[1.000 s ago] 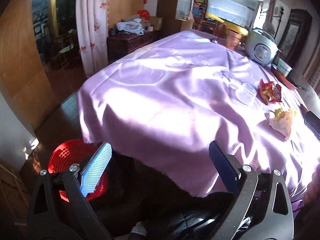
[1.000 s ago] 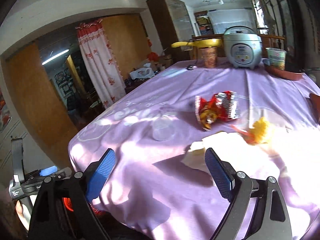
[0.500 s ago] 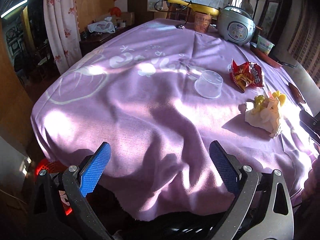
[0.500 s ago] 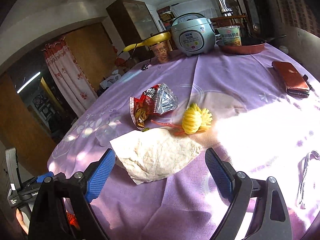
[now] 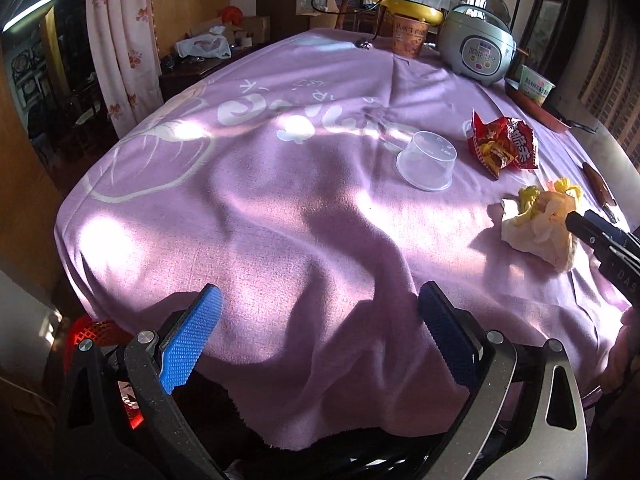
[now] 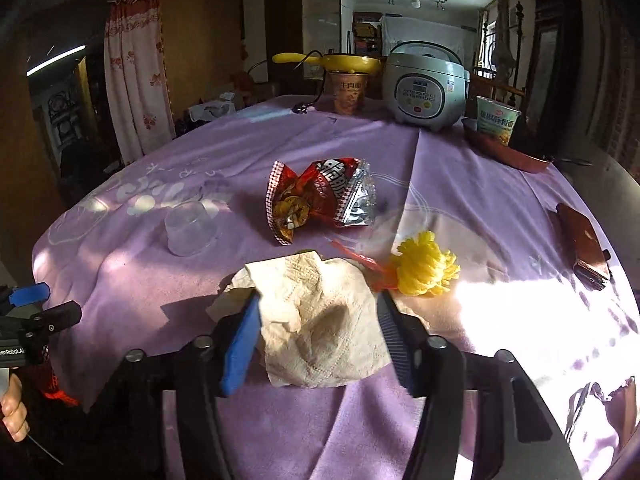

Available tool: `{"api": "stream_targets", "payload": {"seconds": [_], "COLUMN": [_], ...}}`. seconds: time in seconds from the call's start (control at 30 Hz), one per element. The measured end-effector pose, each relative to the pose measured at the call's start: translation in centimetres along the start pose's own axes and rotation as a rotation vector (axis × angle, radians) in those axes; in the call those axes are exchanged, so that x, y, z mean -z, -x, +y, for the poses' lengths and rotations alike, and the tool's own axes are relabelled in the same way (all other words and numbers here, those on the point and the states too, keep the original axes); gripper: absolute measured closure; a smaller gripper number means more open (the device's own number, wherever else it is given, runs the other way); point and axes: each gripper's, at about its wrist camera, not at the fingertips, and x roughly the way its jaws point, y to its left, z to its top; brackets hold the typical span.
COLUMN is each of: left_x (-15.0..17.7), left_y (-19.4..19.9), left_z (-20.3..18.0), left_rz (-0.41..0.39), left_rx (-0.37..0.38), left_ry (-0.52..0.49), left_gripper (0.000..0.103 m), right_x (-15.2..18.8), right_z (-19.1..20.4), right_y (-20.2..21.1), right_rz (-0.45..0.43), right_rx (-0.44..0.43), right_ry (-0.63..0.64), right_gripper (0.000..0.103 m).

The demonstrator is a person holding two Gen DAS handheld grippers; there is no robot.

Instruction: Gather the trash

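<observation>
A crumpled paper napkin (image 6: 320, 320) lies on the purple tablecloth (image 6: 460, 184). My right gripper (image 6: 316, 320) is open, its jaws on either side of the napkin, narrower than before. Behind the napkin lie a yellow net scrap (image 6: 426, 270), a red snack bag (image 6: 320, 200) and a clear plastic cup (image 6: 190, 228) upside down. My left gripper (image 5: 316, 332) is open and empty over the table's near edge. The napkin (image 5: 536, 232), snack bag (image 5: 504, 144) and cup (image 5: 426, 164) also show in the left wrist view. A red basket (image 5: 96, 332) sits on the floor, lower left.
At the far end stand a rice cooker (image 6: 424, 88), two instant-noodle cups (image 6: 348, 92) (image 6: 496, 120) and a brown pan (image 6: 508, 152). A brown phone case (image 6: 582, 246) lies at the right. A curtain (image 5: 120, 40) and cabinet stand left of the table.
My right gripper has come down over the napkin and its jaws have narrowed around it. My left gripper has swung from the floor and basket up toward the tabletop.
</observation>
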Motion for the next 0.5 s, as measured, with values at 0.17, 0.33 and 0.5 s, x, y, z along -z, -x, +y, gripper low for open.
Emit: {"api": "stream_targets", "payload": {"seconds": [0.17, 0.33, 0.5], "left_x": [-0.2, -1.3, -4.4], "left_y": [-0.2, -0.3, -0.9], "left_z": [0.0, -0.8, -2.1], "left_rz": [0.004, -0.004, -0.020], "left_rx": [-0.001, -0.001, 0.034], "left_ry": [0.000, -0.026, -0.041], "left_gripper": [0.008, 0.008, 0.008], "right_x": [0.8, 1.9, 2.4], "right_z": [-5.9, -8.4, -8.2], "right_y": [0.9, 2.2, 2.0], "right_rz": [0.000, -0.029, -0.027], "right_rx": [-0.064, -0.107, -0.112], "right_ry": [-0.193, -0.264, -0.248], "right_gripper": [0.098, 0.098, 0.095]}}
